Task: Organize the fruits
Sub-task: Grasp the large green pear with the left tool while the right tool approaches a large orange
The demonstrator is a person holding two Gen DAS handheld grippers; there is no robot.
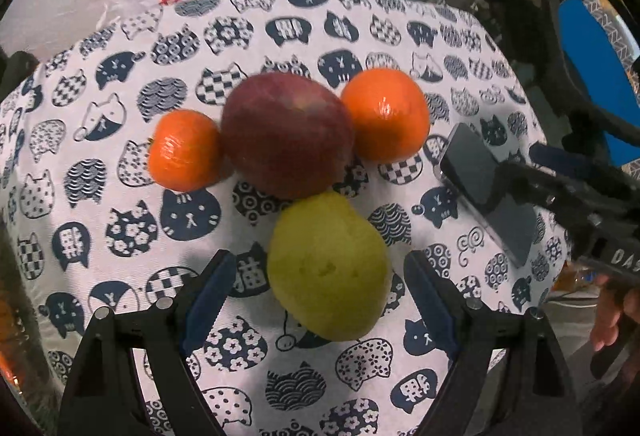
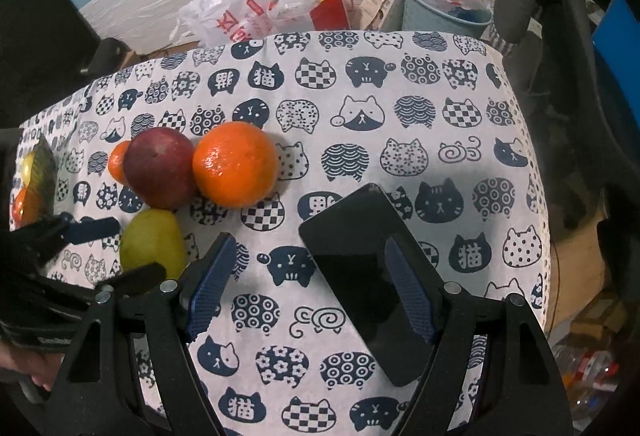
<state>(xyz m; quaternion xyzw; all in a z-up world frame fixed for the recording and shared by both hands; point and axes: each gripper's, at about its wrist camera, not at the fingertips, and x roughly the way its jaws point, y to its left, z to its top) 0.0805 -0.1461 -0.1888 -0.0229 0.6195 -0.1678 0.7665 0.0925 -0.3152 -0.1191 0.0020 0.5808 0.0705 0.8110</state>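
On the cat-print cloth lie a red apple (image 1: 286,132), a small orange (image 1: 184,150) to its left, a larger orange (image 1: 384,114) to its right, and a green pear (image 1: 328,268) in front, all touching in a cluster. My left gripper (image 1: 320,288) is open, its blue-padded fingers either side of the pear without gripping it. The cluster also shows in the right wrist view: apple (image 2: 160,166), large orange (image 2: 236,164), pear (image 2: 152,242). My right gripper (image 2: 312,280) is open and empty, hovering over the cloth and a black phone (image 2: 360,276).
The phone (image 1: 488,192) lies right of the fruit. Behind the table's far edge are a white plastic bag (image 2: 232,12), a red bag (image 2: 320,2) and a grey bin (image 2: 444,10). More fruit in a dark container (image 2: 34,176) sits at the far left.
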